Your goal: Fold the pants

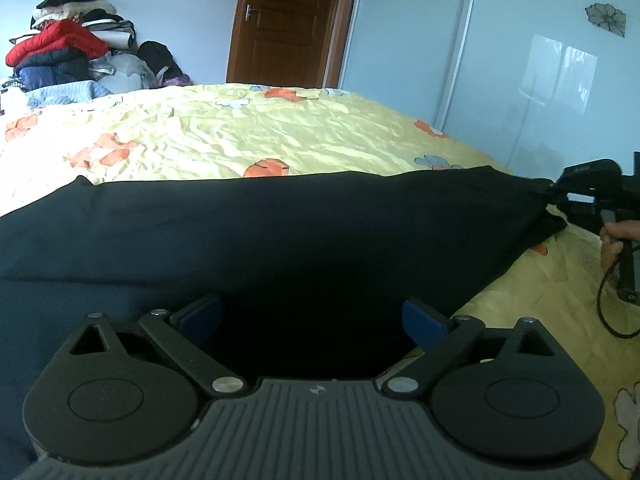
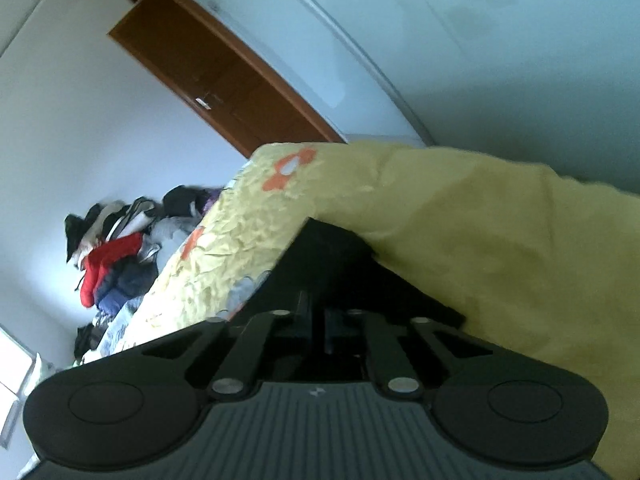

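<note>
We have the black pants (image 1: 280, 232) laid flat across the bed (image 1: 280, 132), our left gripper (image 1: 312, 320) spread wide above them, our right gripper (image 2: 316, 320) pinching their corner, more folding seemingly left.

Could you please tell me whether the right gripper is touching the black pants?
Touching. In the left wrist view the right gripper pinches the corner of the black pants; the right wrist view shows black cloth at its closed fingertips.

A bed (image 1: 240, 128) under a yellow flowered sheet; behind it a brown door (image 1: 288, 20), pale blue walls, a clothes pile (image 1: 68, 48) left
</note>
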`<state>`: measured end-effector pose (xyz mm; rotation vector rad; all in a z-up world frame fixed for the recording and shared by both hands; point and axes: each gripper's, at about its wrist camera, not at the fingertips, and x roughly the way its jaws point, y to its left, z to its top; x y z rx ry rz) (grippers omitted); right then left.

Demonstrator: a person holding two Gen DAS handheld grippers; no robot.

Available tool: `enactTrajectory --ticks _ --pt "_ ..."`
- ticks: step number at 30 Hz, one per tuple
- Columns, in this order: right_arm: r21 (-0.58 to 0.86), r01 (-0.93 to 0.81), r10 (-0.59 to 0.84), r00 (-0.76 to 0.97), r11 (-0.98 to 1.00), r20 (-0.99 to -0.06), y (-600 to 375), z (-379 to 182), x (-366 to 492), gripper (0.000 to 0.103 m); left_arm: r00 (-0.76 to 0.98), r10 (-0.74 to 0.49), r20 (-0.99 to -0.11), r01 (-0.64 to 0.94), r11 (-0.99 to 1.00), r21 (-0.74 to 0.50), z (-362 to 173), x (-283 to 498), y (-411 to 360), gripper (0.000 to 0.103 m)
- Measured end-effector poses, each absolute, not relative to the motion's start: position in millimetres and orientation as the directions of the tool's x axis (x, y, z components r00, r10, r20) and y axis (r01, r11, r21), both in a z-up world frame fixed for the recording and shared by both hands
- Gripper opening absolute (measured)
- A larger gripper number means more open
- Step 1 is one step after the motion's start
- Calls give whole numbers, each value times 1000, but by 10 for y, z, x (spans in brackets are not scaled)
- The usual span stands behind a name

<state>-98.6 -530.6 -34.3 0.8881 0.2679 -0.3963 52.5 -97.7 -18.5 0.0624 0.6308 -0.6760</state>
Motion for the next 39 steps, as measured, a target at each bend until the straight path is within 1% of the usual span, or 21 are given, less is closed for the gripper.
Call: enactTrajectory --ticks 2,4,8,11,13,14,15,16,17,18,19,21,24,28,29,30,31,32,34,36,39 --pt "661 447 -253 893 602 -373 -5266 -208 -1081 4 601 -568 -562 601 785 -150 -186 526 -973 98" --pt "626 470 -277 880 622 -386 -5261 -125 -1197 4 600 -569 -562 602 784 -152 -187 528 -970 98" --pt "567 536 -258 828 625 -498 -5326 -217 -1248 5 598 -572 -561 602 783 -155 -187 532 -972 99" --pt "620 563 -293 822 546 -488 -5319 -258 -1388 8 598 -572 -562 602 783 -156 -189 540 -976 99" --pt "656 576 -304 816 487 -491 -5317 -257 -1454 12 597 -572 -562 604 782 -156 -190 540 -978 101" --pt "684 571 -279 820 453 -499 -5319 -274 -1484 18 595 -573 -563 605 781 -156 -190 540 -979 101" --pt "709 564 -251 825 424 -507 -5313 -296 -1501 30 595 -574 -563 605 781 -156 -191 543 -982 101" --pt "731 555 -216 831 398 -513 -5302 -322 -1511 38 594 -574 -563 606 780 -157 -194 545 -981 101" --pt "751 530 -188 846 394 -498 -5277 -344 -1511 59 593 -575 -564 606 780 -157 -194 546 -981 101" --pt "767 503 -176 863 399 -474 -5264 -361 -1515 70 593 -575 -563 606 780 -157 -195 546 -982 101" --pt "766 497 -171 866 407 -470 -5241 -359 -1481 73 594 -574 -564 606 780 -157 -195 546 -982 102" --pt "748 489 -172 868 449 -465 -5218 -360 -1356 73 594 -574 -563 606 780 -156 -194 545 -979 102" --pt "748 457 -186 887 481 -423 -5252 -396 -1163 74 594 -575 -563 605 780 -158 -192 544 -978 102" --pt "719 449 -221 892 531 -394 -5348 -414 -909 73 592 -579 -561 605 779 -165 -193 551 -977 102" --pt "713 453 -223 890 536 -398 -5373 -421 -859 63 592 -581 -559 605 778 -169 -194 551 -969 102" --pt "711 462 -223 885 530 -409 -5393 -442 -828 35 592 -585 -554 604 777 -175 -192 550 -957 102" --pt "727 459 -212 887 510 -411 -5425 -481 -809 21 592 -590 -548 603 776 -185 -186 546 -934 101" --pt "760 438 -194 898 481 -395 -5433 -514 -819 12 597 -593 -541 598 778 -192 -174 533 -900 100" --pt "783 389 -177 921 485 -348 -5377 -463 -831 9 617 -584 -528 580 791 -196 -123 498 -811 100" --pt "749 346 -158 936 565 -314 -5210 -270 -753 9 647 -562 -514 550 812 -196 -55 484 -688 100" --pt "700 237 -74 964 674 -256 -4876 76 -520 9 727 -484 -488 460 870 -178 67 491 -443 100"
